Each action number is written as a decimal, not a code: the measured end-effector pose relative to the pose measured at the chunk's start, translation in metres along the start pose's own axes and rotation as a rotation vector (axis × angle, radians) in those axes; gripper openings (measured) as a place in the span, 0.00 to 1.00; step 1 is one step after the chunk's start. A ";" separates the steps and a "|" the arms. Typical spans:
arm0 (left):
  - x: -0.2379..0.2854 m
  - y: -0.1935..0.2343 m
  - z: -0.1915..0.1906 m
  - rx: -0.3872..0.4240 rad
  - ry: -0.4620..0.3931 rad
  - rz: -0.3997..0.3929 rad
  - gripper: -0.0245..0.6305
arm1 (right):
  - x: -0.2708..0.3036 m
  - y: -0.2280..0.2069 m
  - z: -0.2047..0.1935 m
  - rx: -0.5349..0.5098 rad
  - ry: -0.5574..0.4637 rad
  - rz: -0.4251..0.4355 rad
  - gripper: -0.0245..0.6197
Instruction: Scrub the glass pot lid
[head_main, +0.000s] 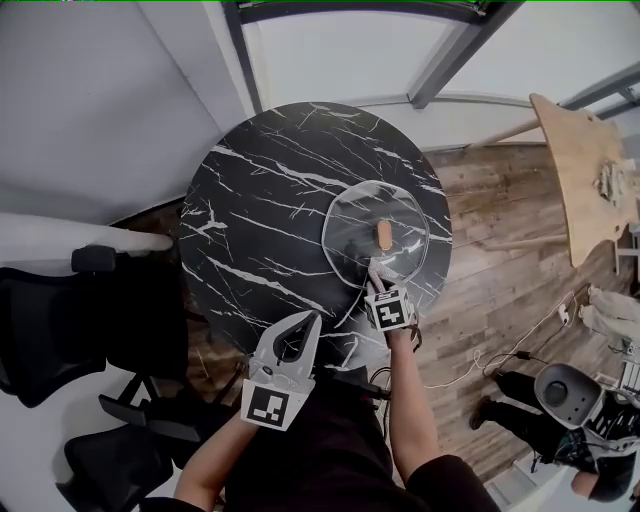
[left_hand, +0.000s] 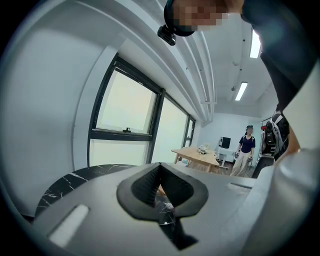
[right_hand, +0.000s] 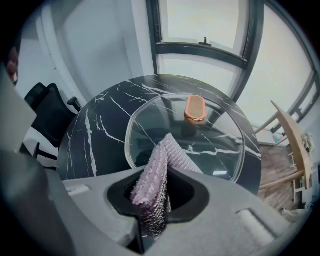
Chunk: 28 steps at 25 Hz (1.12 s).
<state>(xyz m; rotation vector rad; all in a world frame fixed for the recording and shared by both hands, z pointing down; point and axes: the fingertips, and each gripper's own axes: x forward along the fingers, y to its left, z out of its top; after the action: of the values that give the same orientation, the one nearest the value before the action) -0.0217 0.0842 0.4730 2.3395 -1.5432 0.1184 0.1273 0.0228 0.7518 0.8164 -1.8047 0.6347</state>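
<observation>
The right gripper (head_main: 376, 282) clamps a pink cloth (right_hand: 152, 180) at 6 o'clock over the glass pot lid (head_main: 345, 225), poised to scrub; the left gripper (head_main: 306, 328), closed and empty, idles aside.

We get bright, even daylight from the windows (right_hand: 200, 30) at the top of the right gripper view, plus ceiling strip lights (left_hand: 241, 91) at the upper right of the left one. Both gripper views bow toward dark rounded edges, and the glass pot lid (right_hand: 215, 145) carries small pale reflections.
</observation>
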 end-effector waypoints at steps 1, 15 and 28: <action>-0.002 0.002 0.000 0.002 -0.003 -0.001 0.04 | 0.001 0.005 0.001 0.004 0.001 0.003 0.15; -0.020 0.031 -0.005 -0.019 -0.009 0.047 0.04 | 0.019 0.055 0.032 -0.003 -0.003 0.072 0.15; -0.029 0.040 -0.005 -0.037 -0.030 0.122 0.04 | 0.031 0.109 0.046 -0.043 -0.019 0.260 0.15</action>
<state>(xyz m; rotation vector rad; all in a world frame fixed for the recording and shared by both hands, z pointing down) -0.0692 0.0967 0.4793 2.2283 -1.6884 0.0837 0.0080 0.0502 0.7593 0.5649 -1.9520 0.7538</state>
